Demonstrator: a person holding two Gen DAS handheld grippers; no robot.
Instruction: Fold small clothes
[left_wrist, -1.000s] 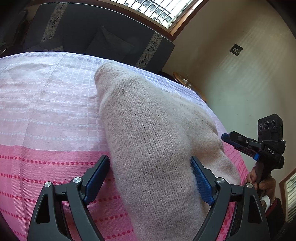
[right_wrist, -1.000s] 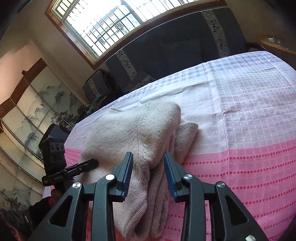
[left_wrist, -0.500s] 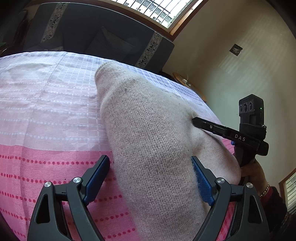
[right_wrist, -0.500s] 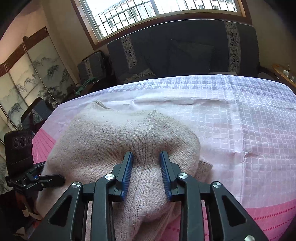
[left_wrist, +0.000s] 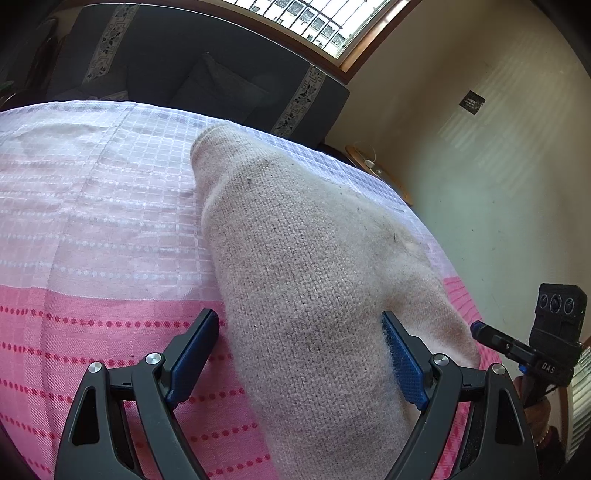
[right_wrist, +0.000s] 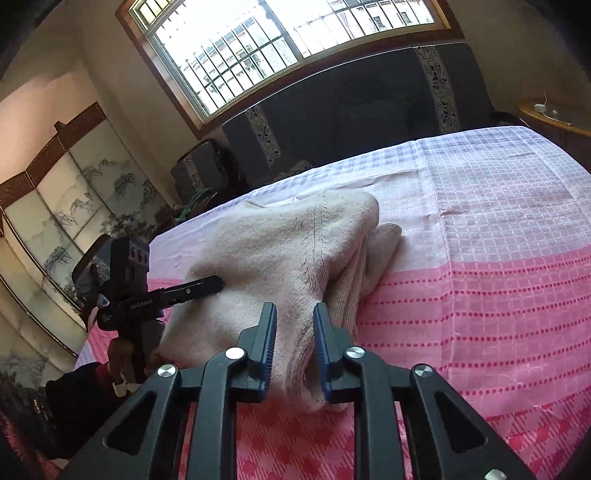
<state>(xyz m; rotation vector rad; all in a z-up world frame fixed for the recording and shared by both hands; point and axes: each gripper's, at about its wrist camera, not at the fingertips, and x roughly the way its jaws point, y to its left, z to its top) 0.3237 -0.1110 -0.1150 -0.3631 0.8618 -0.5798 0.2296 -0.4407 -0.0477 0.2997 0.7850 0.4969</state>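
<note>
We have the sweater (right_wrist: 280, 258) folded partly; our right gripper (right_wrist: 294, 347) has just been closing and pinches its 6 o'clock edge, our left gripper (left_wrist: 299, 354) spread wide around it

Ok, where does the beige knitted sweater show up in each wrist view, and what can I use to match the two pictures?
Left wrist view: the sweater fills the centre and lower middle, running up from between the tongs.
Right wrist view: the sweater lies left of centre, its near end between the tongs.
Shared landmark: the dark sofa under the window, beyond the pink cloth.
</note>
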